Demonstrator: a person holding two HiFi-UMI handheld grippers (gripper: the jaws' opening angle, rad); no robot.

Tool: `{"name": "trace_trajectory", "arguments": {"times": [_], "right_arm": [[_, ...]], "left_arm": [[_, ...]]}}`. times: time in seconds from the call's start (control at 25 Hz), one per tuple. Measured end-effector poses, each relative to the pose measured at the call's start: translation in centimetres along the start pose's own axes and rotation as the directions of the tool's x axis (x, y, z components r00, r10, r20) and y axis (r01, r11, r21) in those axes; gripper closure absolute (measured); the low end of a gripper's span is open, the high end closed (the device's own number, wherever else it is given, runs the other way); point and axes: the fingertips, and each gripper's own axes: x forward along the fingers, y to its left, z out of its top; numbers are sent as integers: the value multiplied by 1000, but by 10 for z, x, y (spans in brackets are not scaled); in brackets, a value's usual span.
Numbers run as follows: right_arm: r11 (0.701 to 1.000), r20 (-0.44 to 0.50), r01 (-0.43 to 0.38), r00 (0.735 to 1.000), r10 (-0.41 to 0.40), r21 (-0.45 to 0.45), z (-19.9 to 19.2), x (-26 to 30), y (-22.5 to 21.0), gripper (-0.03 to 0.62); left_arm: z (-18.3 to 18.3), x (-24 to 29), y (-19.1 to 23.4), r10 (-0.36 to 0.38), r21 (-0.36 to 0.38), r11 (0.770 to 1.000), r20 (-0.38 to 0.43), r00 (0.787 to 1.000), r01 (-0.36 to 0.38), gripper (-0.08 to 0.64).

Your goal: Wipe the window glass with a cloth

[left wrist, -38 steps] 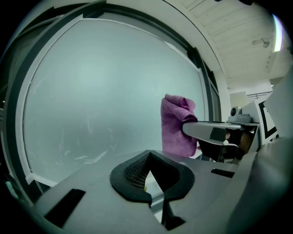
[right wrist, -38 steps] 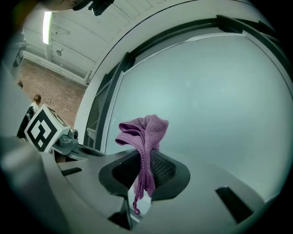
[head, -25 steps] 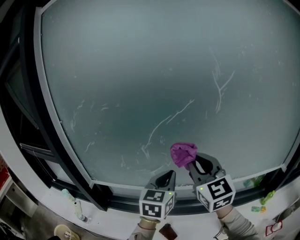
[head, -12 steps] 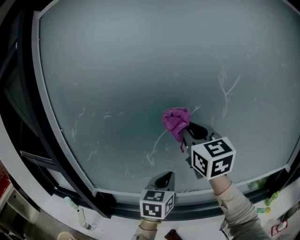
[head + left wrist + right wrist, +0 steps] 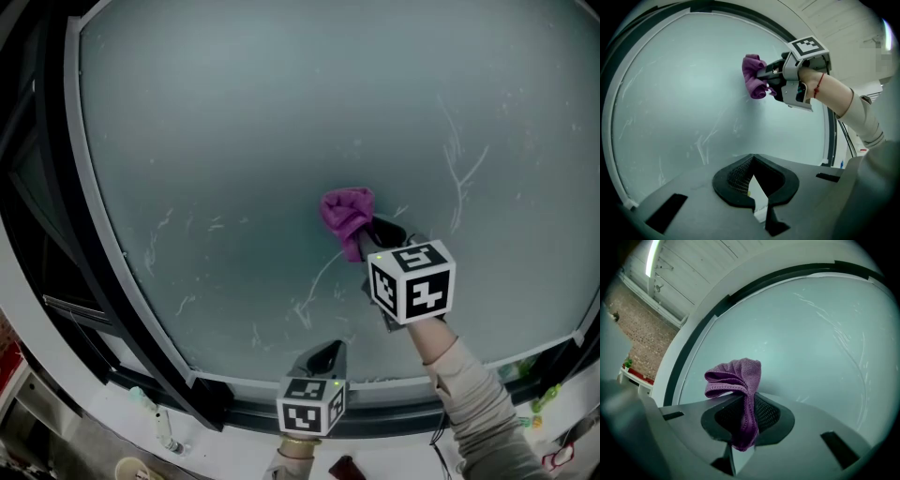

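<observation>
A frosted window pane (image 5: 281, 141) with pale streaks fills the head view. A bunched purple cloth (image 5: 345, 215) presses against the glass near its middle, and my right gripper (image 5: 375, 234) is shut on it. The cloth (image 5: 736, 380) hangs out of the closed jaws in the right gripper view. It also shows as a purple cloth (image 5: 753, 82) in the left gripper view, with the right gripper (image 5: 769, 78) behind it. My left gripper (image 5: 328, 356) sits low by the bottom frame, shut and empty, also seen as the left gripper (image 5: 752, 180).
A dark window frame (image 5: 66, 234) runs down the left side and along the bottom (image 5: 244, 408). White streaks (image 5: 314, 291) mark the glass below the cloth and more streaks (image 5: 459, 178) lie to its right. Small green items (image 5: 539, 398) sit on the sill at the lower right.
My right gripper has carried the purple cloth up the glass from near the bottom frame to mid pane, then a little further up. The left gripper has stayed low.
</observation>
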Motion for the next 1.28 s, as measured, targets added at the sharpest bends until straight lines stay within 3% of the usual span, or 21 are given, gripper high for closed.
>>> {"name": "trace_trajectory", "arguments": {"times": [0.76, 1.28], "right_arm": [[996, -23, 80, 996, -81, -49, -7, -40, -79, 543], [971, -54, 233, 970, -236, -61, -20, -105, -179, 543]], "left_arm": [[6, 19, -31, -9, -12, 1000, -3, 1000, 9, 555], [3, 28, -70, -36, -21, 999, -9, 999, 35, 555]]}}
